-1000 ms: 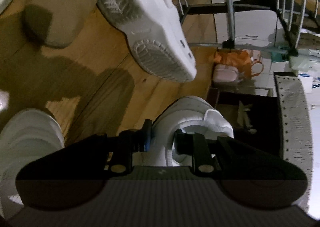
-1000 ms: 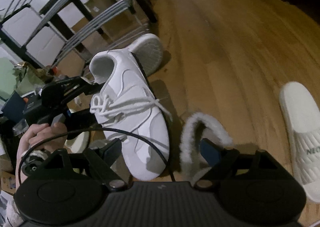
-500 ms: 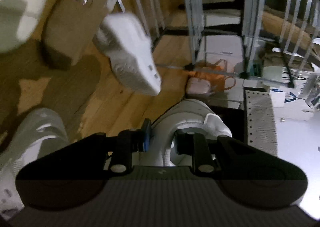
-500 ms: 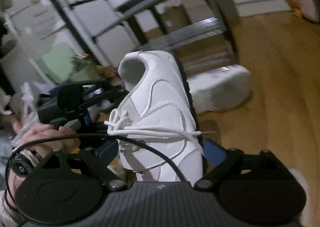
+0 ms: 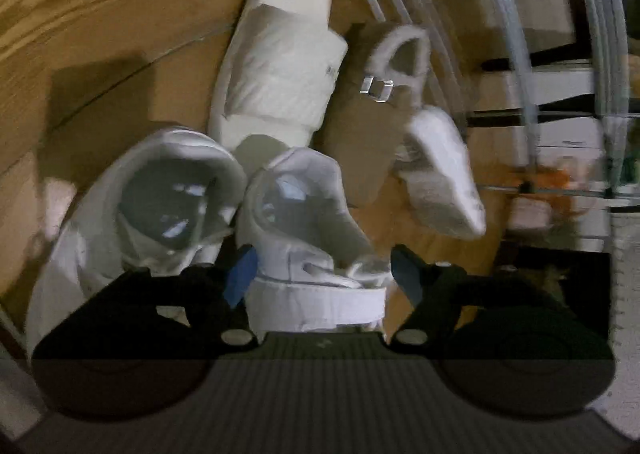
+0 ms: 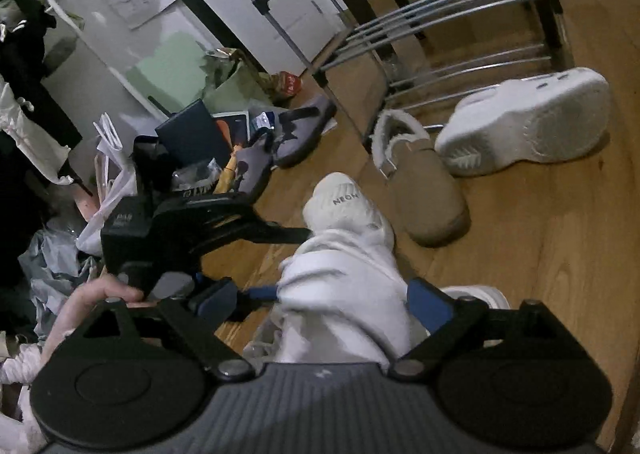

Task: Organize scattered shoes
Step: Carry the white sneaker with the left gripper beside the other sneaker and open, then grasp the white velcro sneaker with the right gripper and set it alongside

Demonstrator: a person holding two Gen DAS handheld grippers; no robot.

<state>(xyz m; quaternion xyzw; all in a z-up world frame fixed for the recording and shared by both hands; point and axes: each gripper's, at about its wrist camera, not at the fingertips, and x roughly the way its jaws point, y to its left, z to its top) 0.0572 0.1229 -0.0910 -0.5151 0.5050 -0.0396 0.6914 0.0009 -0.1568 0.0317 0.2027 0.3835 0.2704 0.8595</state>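
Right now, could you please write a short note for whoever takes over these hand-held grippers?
Left hand-held gripper: jaws have just been opening; a white lace-up sneaker sits between them, released.
Right hand-held gripper: jaws have just been opening and stand wide around a white sneaker, not pressing it.
Done: that sneaker stands beside a second white sneaker on the wooden floor.
Left: white ribbed slide sandal, tan fur-lined slipper and white clog on its side all lie on the floor by the metal shoe rack.
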